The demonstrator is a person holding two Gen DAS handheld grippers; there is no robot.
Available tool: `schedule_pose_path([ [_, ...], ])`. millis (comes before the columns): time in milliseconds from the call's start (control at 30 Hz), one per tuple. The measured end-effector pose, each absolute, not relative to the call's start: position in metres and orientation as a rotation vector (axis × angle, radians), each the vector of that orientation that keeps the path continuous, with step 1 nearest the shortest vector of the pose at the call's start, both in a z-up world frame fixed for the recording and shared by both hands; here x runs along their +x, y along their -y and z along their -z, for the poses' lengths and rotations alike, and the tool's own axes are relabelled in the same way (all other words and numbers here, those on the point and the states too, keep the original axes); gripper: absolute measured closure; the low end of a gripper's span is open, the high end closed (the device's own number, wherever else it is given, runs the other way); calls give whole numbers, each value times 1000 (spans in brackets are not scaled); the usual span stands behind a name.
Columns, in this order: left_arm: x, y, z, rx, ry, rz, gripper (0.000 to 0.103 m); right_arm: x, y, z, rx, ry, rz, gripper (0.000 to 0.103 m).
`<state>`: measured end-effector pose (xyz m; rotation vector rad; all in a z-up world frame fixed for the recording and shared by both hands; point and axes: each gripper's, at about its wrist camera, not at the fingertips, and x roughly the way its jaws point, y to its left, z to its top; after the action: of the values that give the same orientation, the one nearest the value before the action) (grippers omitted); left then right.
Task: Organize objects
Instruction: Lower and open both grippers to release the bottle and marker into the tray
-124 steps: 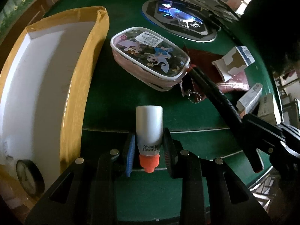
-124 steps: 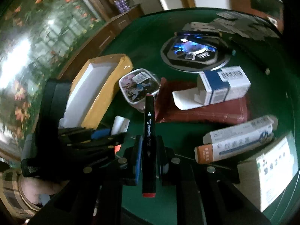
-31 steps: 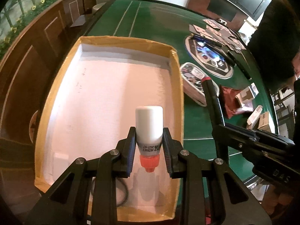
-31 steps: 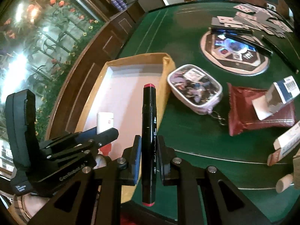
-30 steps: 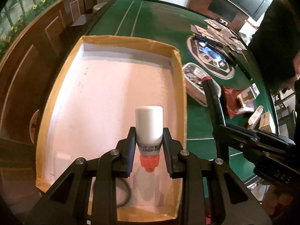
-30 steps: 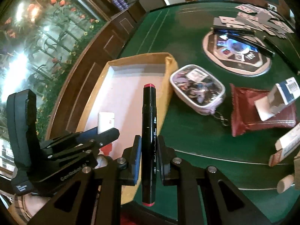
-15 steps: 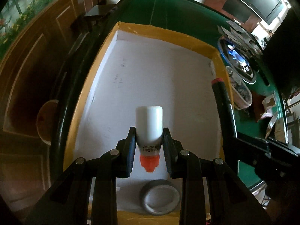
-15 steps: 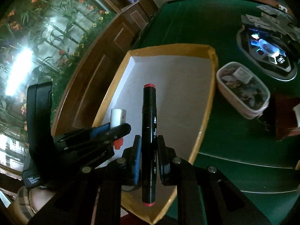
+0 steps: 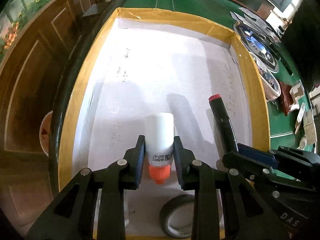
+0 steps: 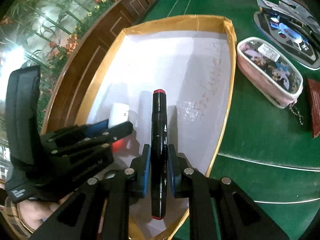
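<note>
Both grippers now over yellow-rimmed box (image 9: 258, 84), a second ago still nearer its right wall, table side. Left gripper (image 9: 159, 156) clenched on white bottle (image 9: 159, 134), orange cap toward camera, hanging above white box floor near front edge. Right gripper (image 10: 158, 167) clenched on black marker (image 10: 159, 140), red tip forward, also inside box outline. Tape roll (image 9: 178, 218) already lying at front edge of box. Judgement: carry done, next is release. Pencil pouch (image 10: 270, 70) remains on green table (image 10: 260, 140), just outside right wall.
</note>
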<state>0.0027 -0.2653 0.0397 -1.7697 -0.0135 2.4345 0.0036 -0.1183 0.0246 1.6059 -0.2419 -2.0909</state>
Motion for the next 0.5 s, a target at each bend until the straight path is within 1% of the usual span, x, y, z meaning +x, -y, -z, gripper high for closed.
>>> schedule_pose_path([
  [500, 25, 266, -41, -1770, 14, -2409, 76, 13, 120, -27, 1582, 161, 2101, 88],
])
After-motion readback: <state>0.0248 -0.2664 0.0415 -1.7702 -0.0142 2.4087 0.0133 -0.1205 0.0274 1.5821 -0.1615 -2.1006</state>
